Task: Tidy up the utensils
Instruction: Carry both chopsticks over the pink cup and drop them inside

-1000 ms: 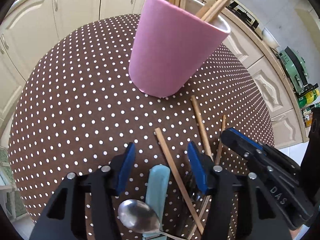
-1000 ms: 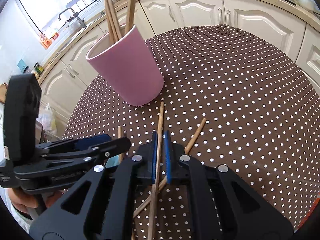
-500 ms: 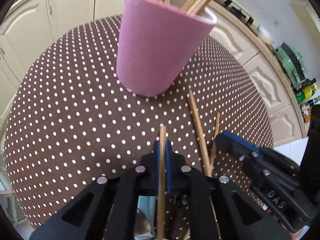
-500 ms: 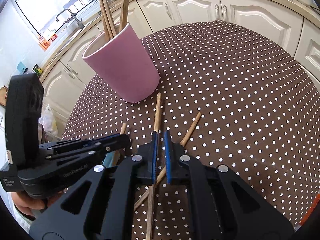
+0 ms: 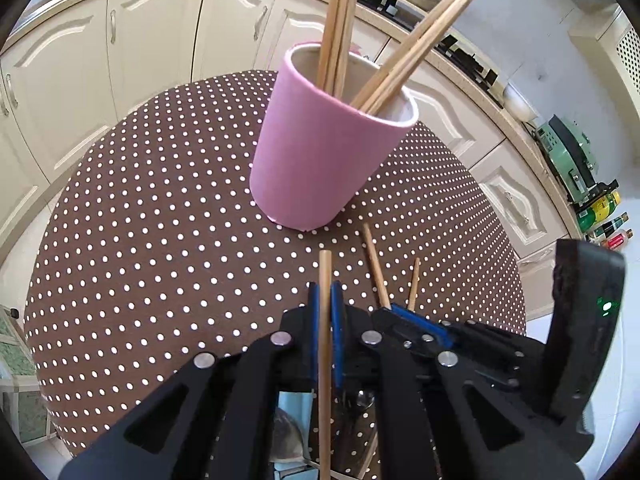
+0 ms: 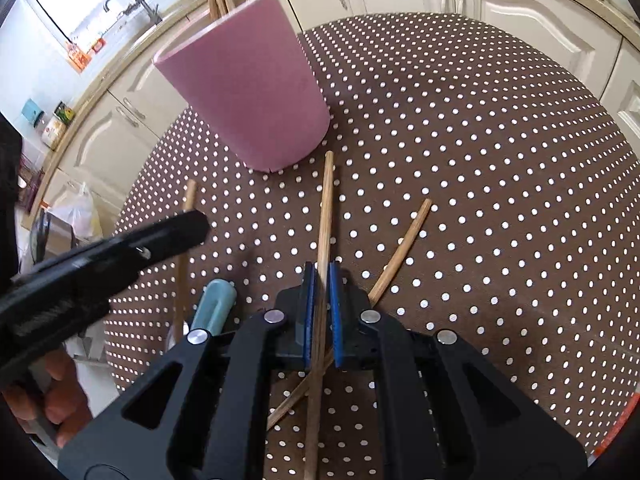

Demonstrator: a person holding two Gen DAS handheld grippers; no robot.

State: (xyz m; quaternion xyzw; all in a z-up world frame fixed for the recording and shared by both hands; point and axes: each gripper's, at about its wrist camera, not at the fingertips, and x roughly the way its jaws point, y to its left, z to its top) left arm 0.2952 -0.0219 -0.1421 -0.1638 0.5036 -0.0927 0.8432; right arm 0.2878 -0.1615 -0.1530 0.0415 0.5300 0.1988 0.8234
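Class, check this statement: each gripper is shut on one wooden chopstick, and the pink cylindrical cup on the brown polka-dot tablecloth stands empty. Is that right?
One detail is wrong: the pink cylindrical cup is not empty. The left wrist view shows several wooden chopsticks standing in it. The rest holds: the left gripper and right gripper are each shut on one wooden chopstick, and the cup stands on the brown polka-dot tablecloth.

The left gripper [image 5: 325, 300], wide open a second ago near the pink cup [image 5: 320, 164], is now clamped on a chopstick [image 5: 325, 280] and lifts it off the dotted tablecloth [image 5: 160, 220]. The right gripper [image 6: 321, 280] has drawn back from the cup with its own chopstick [image 6: 325, 216].
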